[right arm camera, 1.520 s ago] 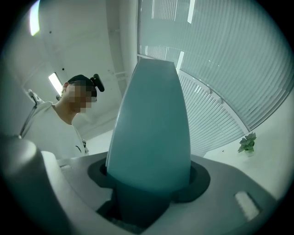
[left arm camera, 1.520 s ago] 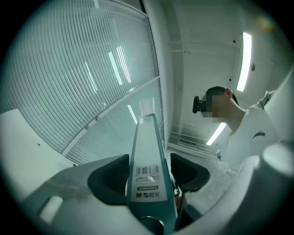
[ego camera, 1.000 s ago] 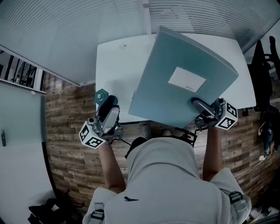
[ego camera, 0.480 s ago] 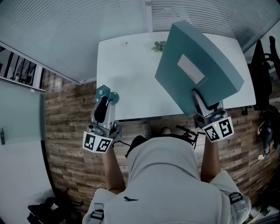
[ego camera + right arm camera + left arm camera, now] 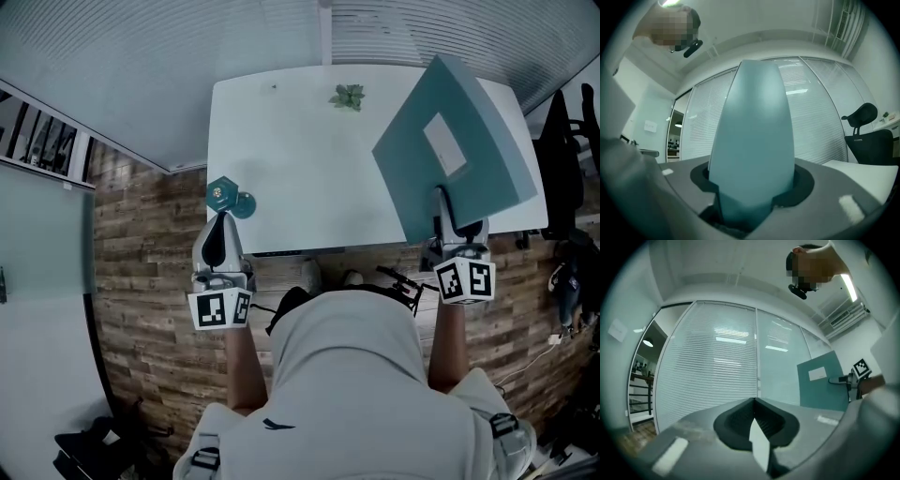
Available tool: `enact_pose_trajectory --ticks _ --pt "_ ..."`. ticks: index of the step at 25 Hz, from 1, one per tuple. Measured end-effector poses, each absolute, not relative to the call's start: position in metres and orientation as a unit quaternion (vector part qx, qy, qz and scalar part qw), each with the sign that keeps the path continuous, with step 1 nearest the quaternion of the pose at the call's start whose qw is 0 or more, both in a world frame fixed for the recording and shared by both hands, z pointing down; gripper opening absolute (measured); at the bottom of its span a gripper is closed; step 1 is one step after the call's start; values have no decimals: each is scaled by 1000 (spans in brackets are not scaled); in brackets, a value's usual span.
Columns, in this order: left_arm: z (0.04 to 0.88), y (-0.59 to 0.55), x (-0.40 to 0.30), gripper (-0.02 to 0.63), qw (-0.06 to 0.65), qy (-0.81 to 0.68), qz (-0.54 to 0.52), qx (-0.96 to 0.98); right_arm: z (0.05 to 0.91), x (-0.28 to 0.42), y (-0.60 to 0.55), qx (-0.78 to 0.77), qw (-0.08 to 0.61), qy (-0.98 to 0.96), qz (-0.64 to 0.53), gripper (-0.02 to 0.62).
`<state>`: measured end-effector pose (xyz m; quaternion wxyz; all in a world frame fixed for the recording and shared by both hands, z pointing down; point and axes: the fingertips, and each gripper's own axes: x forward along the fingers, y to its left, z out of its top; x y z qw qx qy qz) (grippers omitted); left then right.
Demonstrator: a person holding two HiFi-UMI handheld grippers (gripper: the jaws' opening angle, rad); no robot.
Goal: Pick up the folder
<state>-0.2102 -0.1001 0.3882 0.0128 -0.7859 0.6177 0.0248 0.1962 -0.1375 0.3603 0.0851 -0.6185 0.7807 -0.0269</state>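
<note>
The teal folder (image 5: 459,150) with a white label stands almost upright over the right end of the white table (image 5: 281,159), lifted off it. My right gripper (image 5: 443,208) is shut on its lower edge, below the label. In the right gripper view the folder's rounded spine (image 5: 754,136) fills the gap between the jaws of the right gripper (image 5: 752,185). My left gripper (image 5: 223,234) hangs off the table's front left corner, shut and holding nothing. In the left gripper view the left gripper (image 5: 754,420) has its jaws pressed together, and the folder (image 5: 822,383) shows far right.
A small green plant (image 5: 348,96) sits at the table's far edge. A teal hexagonal object (image 5: 223,193) lies beside the table's front left corner, just ahead of the left gripper. A black office chair (image 5: 562,141) stands to the right. Glass walls with blinds (image 5: 717,362) lie beyond.
The folder swung from lying tilted over the table to standing upright at the right, uncovering the plant. The left gripper closed, rolled and drew back from the table edge.
</note>
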Motion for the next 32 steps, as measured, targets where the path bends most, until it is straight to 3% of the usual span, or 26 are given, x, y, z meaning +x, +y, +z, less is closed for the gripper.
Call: enact_pose_trajectory --ticks 32 --pt "397 -121 -197 5 5 594 20 -804 370 188 -157 -602 64 795 -41 284"
